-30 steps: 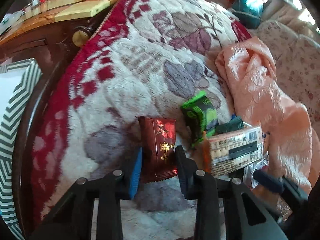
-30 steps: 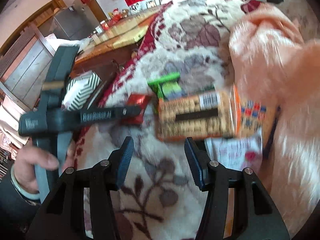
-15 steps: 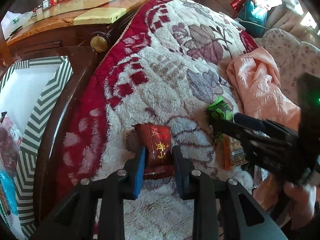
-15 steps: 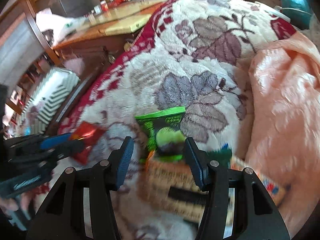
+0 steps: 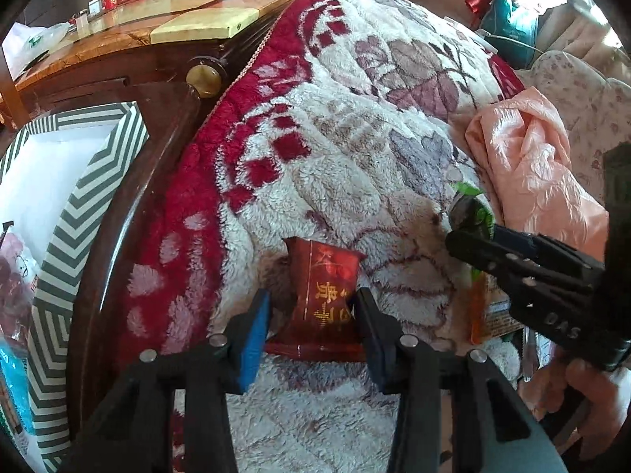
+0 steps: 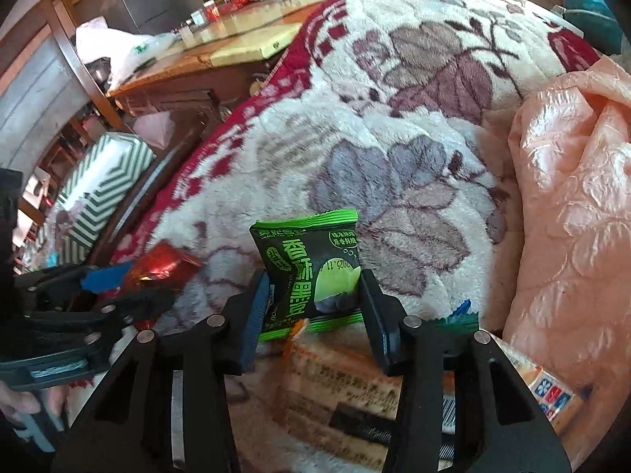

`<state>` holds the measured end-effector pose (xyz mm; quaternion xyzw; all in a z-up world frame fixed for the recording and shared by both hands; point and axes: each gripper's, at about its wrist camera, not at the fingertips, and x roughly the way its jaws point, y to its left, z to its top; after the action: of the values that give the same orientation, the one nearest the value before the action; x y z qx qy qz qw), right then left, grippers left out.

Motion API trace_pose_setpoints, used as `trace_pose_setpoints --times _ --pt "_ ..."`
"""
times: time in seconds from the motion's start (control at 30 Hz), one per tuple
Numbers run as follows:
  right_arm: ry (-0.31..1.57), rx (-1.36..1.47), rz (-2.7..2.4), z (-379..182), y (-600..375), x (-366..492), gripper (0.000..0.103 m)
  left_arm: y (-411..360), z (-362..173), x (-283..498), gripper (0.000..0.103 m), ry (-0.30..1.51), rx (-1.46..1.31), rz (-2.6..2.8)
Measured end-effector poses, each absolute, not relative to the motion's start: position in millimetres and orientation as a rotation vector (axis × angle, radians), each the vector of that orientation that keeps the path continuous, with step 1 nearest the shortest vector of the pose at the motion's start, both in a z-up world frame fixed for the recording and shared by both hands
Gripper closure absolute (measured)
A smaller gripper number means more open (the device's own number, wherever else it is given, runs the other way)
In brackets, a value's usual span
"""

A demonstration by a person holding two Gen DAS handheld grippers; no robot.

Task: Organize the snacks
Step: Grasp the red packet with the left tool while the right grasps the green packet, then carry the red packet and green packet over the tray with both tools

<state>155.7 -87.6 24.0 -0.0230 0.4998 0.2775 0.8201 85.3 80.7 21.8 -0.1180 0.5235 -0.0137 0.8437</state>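
Pickup underway: right gripper (image 6: 315, 307), jaws just closing, pinches the green snack packet (image 6: 311, 276); left gripper (image 5: 313, 323), just opening, loosely straddles the red packet (image 5: 325, 295). Next, carry them toward the striped box (image 5: 59, 236) at nine o'clock.

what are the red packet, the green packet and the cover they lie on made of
Red packet: glossy foil-like plastic film, judging by its bright glints and crimped ends. Green packet: smooth printed plastic film with a serrated seal. Cover: thick fleecy plush, probably synthetic, with a tufted pile.
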Motion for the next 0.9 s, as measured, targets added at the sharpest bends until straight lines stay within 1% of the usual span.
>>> trace_pose_setpoints --times 0.1,0.3,0.6,0.67,0.73,0.87,0.9 --pt "1.044 -0.03 0.617 34.1 -86.2 147.6 0.059 86.6 28.5 80.0 0.06 1.084 -0.274 -0.028" --pt "0.994 -0.03 0.654 55.2 -77.2 122.1 0.059 89.7 47.4 61.4 0.067 1.033 -0.238 -0.02" --pt "1.004 -0.01 0.66 61.2 -77.9 91.7 0.059 89.6 42.8 35.3 0.068 1.064 -0.213 -0.062" --pt "1.013 0.0 0.66 59.2 -79.4 86.9 0.059 86.4 38.7 32.2 0.067 1.081 -0.195 -0.068" --pt "1.026 0.016 0.663 55.5 -80.9 84.0 0.059 84.9 34.2 31.8 0.064 1.098 -0.186 -0.061" --pt "1.042 0.019 0.66 50.4 -82.3 80.7 0.059 86.9 28.4 39.1 0.053 1.113 -0.192 -0.033" --pt "1.044 0.018 0.659 50.0 -82.8 80.7 0.059 88.5 27.0 42.0 0.053 1.115 -0.201 -0.028"
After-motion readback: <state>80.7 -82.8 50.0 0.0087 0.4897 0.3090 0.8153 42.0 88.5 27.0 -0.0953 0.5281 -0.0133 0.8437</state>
